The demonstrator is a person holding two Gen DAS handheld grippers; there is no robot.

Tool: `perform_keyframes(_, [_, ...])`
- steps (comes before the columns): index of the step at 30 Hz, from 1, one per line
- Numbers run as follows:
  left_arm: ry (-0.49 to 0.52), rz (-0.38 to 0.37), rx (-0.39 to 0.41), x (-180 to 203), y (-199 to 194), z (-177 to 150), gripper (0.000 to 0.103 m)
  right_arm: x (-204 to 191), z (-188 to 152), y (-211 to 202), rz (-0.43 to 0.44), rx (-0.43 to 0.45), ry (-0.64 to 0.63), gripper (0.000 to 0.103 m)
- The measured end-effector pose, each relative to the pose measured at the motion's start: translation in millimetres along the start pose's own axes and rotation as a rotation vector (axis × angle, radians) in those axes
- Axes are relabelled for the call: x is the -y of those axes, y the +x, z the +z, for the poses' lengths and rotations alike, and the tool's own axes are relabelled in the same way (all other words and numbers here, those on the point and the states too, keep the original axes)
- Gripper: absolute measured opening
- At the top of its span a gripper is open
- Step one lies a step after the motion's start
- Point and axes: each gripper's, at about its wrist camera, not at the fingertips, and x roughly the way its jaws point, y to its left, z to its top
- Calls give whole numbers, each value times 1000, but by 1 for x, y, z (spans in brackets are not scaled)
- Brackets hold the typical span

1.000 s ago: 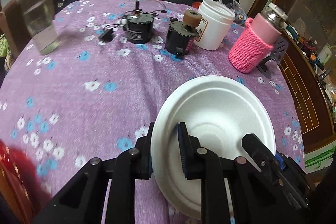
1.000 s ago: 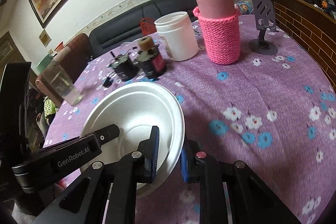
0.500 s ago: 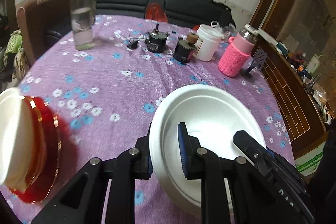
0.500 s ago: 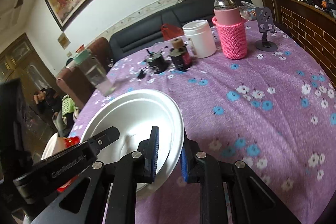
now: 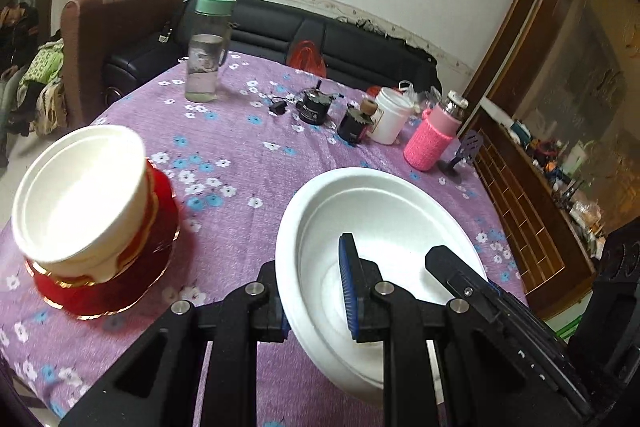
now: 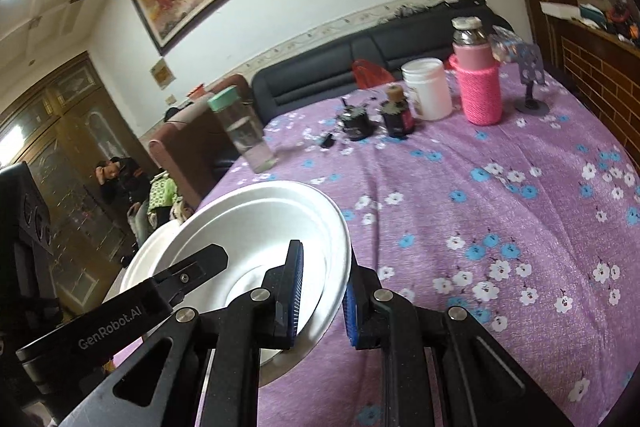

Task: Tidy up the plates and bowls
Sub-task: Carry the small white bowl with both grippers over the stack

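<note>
1. You held the white plate (image 5: 384,223) with both grippers. The left gripper (image 5: 316,291) pinched its left rim and the right gripper (image 6: 320,291) pinched its right rim, each with one pad inside the plate and one outside.
2. Compared with one second before, the plate was carried away from the jars and toward the near left side of the table (image 5: 248,235). In the earlier left view the stack was only a red blur at the corner; now the white bowl (image 5: 80,195) on the red plates (image 5: 120,291) stood fully in view, just beside the carried plate.
3. I judge that you were bringing the plate to this stack, so the placing was close but not yet done.
4. The grip did not change during the carry: the pads were on the same rims in all the pictures.
5. Farther away, the water bottle (image 5: 208,51), the white jar (image 5: 390,121) and the pink flask (image 5: 434,139) looked smaller than before and stood well apart from the plate.
6. Hard to make out:
   - The underside of the plate was hidden, so I could not tell if it hung above the cloth or touched it.
   - How many red plates lay under the bowl was unclear, because of blur.
   - In the right view the stack was almost covered by the plate.
</note>
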Motion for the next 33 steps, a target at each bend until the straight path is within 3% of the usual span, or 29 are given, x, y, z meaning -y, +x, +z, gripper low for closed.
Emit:
perform_keyframes(9, [-77,-2,83,-42,-47,-2,19,-56,-3,-7,82,15,-92,20])
perform_keyframes(20, [-207,84,183,-124,-84,20,19,-145,-2,40,174,-41,-220,20])
perform_keyframes(26, [-223,163,208,-164,-85,36,19,-180,-2,83,201,-109,-254,20])
perform_keyframes(33, [-231,219,168,-196,-59,47,19,-199,-6,126,164,-159,-304,20])
